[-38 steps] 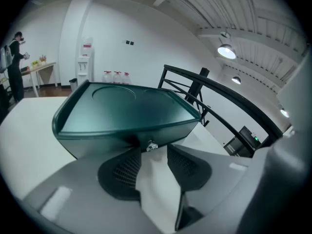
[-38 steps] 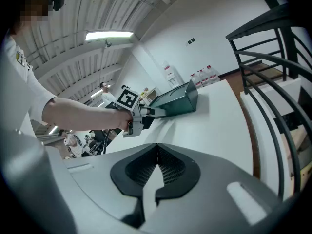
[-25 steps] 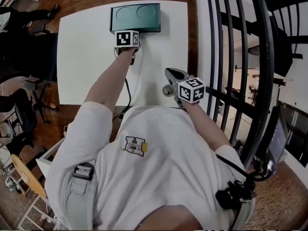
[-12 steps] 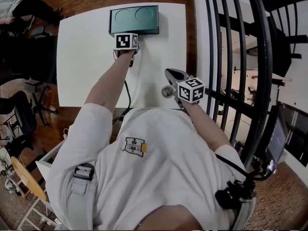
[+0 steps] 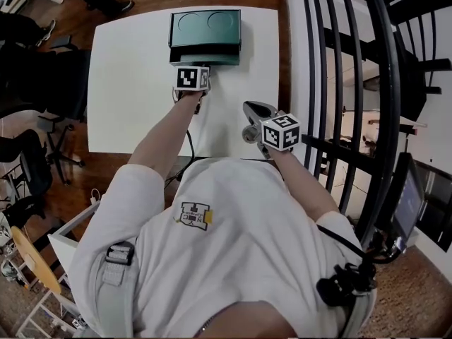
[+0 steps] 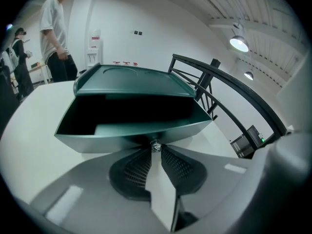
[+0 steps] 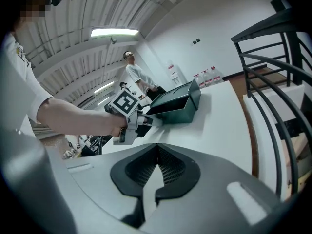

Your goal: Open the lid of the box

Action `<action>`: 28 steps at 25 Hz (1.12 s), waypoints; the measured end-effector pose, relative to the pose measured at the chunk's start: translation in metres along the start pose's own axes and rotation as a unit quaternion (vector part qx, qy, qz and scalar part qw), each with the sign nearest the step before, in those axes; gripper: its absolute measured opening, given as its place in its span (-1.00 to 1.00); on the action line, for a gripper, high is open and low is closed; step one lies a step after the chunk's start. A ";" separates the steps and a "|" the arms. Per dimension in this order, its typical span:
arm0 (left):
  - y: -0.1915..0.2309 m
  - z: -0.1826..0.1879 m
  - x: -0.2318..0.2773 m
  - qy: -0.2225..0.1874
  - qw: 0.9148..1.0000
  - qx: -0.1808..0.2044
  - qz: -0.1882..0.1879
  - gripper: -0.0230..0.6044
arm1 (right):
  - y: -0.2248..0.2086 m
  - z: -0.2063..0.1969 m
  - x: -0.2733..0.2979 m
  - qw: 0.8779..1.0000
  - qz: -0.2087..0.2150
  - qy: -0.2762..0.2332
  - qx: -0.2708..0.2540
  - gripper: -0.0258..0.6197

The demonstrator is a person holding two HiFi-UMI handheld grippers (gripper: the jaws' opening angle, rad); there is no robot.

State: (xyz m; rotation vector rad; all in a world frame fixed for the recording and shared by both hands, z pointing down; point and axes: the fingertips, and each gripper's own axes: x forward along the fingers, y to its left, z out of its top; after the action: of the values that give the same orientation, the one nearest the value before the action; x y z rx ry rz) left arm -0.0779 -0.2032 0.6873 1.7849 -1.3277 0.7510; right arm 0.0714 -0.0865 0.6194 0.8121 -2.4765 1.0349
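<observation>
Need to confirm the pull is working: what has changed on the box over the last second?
The left gripper, pinched on the small knob, moved back toward the person and drew the box's front out; a dark gap now shows under the top. The rest of the box kept its place on the table, and the right gripper stayed shut and empty.

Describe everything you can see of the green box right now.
The box is dark green and smooth, with two round recesses in its flat top. It stands on the white table near the far edge. Its front panel leans outward, baring a dark interior. The left hand-held gripper is shut on a small shiny knob at that panel's rim.
</observation>
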 end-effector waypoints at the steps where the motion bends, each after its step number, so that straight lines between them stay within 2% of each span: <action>1: -0.002 -0.007 -0.003 0.001 1.000 0.001 -0.002 -0.73 | 0.003 0.000 0.002 1.000 0.002 0.002 -0.004 -0.92; 8: -0.005 -0.047 -0.023 0.001 1.000 0.004 -0.002 -0.73 | 0.026 -0.004 0.015 0.999 0.013 0.014 -0.027 -0.92; 12: -0.004 -0.046 -0.027 -0.010 1.000 0.003 0.000 -0.73 | 0.029 -0.008 0.020 0.999 0.015 0.024 -0.035 -0.92; 23: -0.004 -0.047 -0.019 -0.008 1.000 0.003 -0.002 -0.73 | 0.024 -0.009 0.020 0.999 0.007 0.028 -0.037 -0.92; 28: -0.007 -0.053 -0.018 -0.003 1.000 -0.002 -0.023 -0.69 | 0.026 -0.007 0.021 0.999 0.002 0.027 -0.036 -0.92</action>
State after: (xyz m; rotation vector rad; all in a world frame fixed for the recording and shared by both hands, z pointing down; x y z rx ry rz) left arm -0.0773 -0.1482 0.6988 1.8100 -1.2873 0.7183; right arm 0.0397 -0.0741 0.6209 0.7492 -2.4558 0.9511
